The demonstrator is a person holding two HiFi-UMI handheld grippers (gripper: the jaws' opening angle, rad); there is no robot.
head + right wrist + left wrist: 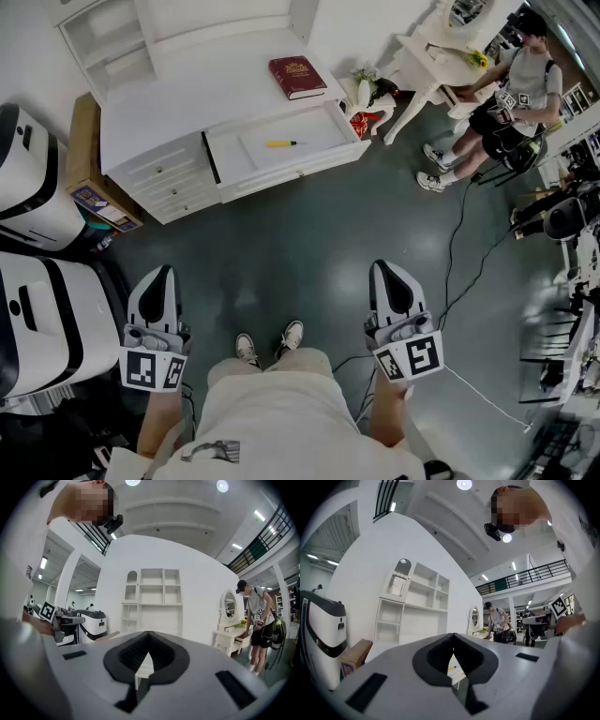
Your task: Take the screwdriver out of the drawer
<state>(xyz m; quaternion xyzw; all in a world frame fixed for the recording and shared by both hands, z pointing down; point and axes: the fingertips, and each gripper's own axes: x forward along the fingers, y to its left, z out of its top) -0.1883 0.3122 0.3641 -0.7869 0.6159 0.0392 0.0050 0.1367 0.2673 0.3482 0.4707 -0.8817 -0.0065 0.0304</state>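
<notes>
The screwdriver (281, 143) has a yellow handle and a thin dark shaft. It lies flat on the white bottom of the drawer (291, 174), about in the middle, with its handle to the left and its shaft to the right. The drawer stands pulled open from the far white bench (187, 98).

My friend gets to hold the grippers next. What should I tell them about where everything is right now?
Left gripper: shut, empty, held level, well back from the desk.
Right gripper: shut and empty too.
Screwdriver: yellow, lying in the open drawer of the white desk.
Done: the drawer is open.
Left: step up to the desk, open a gripper, grasp the screwdriver and lift it out.
</notes>
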